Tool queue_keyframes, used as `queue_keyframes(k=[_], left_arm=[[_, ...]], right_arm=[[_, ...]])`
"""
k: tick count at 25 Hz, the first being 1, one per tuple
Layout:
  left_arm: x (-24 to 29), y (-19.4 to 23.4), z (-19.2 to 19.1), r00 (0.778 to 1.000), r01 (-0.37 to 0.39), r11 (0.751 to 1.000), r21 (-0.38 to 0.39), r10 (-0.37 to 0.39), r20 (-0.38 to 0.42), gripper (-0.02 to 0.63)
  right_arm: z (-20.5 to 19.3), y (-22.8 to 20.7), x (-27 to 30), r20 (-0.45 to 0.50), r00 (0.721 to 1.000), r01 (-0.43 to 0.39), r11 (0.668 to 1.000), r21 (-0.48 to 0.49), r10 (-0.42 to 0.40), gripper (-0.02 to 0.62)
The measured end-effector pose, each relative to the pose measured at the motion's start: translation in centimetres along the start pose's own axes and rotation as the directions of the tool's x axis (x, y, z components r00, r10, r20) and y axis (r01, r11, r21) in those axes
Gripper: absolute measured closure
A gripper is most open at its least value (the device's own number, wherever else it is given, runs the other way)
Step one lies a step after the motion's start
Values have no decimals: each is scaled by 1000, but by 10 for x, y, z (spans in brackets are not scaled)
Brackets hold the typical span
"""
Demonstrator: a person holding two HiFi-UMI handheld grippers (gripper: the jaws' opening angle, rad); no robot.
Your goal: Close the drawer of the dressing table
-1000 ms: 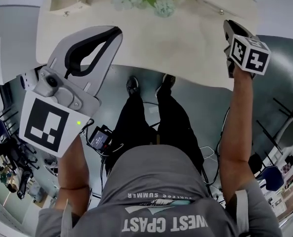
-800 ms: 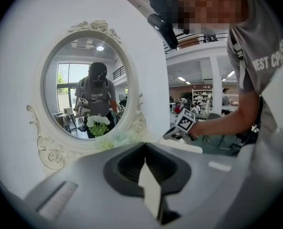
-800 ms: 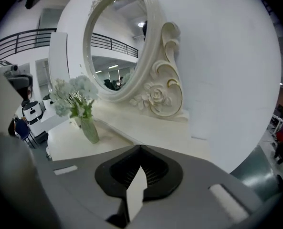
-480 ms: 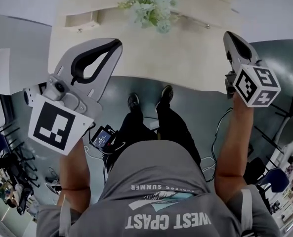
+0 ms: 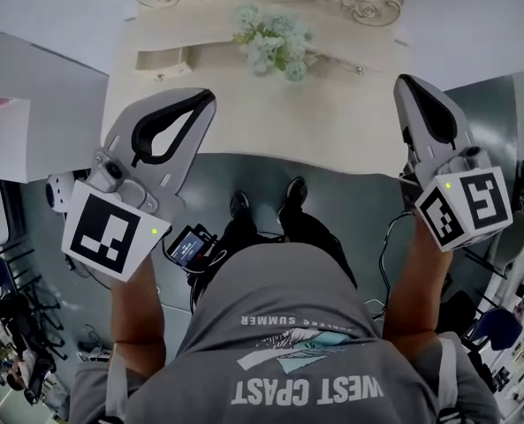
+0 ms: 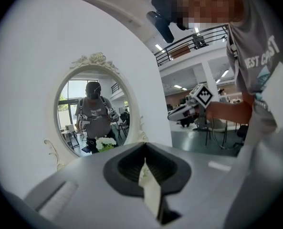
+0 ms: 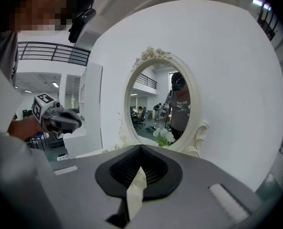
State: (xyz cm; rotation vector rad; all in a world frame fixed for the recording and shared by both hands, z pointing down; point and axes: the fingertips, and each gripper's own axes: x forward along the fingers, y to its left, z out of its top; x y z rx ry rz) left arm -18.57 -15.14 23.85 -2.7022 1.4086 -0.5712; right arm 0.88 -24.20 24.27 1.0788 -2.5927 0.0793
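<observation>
the cream dressing table's surface (image 5: 332,122) fills the upper middle of the head view. it is set against a white wall (image 5: 58,7), with grey floor (image 5: 350,193) in front of it. the person in a grey shirt (image 5: 288,325) stands just before its front edge, shoes (image 5: 238,203) near it. an oval mirror (image 6: 96,111) in a carved cream frame stands at the back of the surface and reflects the person.

the left tongs (image 5: 204,97) and the right tongs (image 5: 407,82) hang above the surface's left and right sides, well apart, both pointing toward the mirror. each pair is pressed together tip to tip, with nothing between.

a bunch of pale flowers (image 5: 270,42) sits at the back centre, below the mirror. the drawer (image 5: 164,60), a small cream box with a round knob (image 5: 160,76), lies at the back left of the surface, apart from both tongs. i cannot tell whether it is fully pushed in. a second knob (image 5: 360,69) shows at the back right.
</observation>
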Motion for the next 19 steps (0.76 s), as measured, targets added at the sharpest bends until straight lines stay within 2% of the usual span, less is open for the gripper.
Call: queue_keyframes(k=[8,19], left_arm=[[-30,4,9,999,3,1000,13,-3,34,603],[-54,-2,18,998,34,999,17,-35,50,603]], right_arm=[[51,44,-25,61,998,-12,996,-84,17,595],[63,73,-50,53,999,10,995,-101,-5,595]])
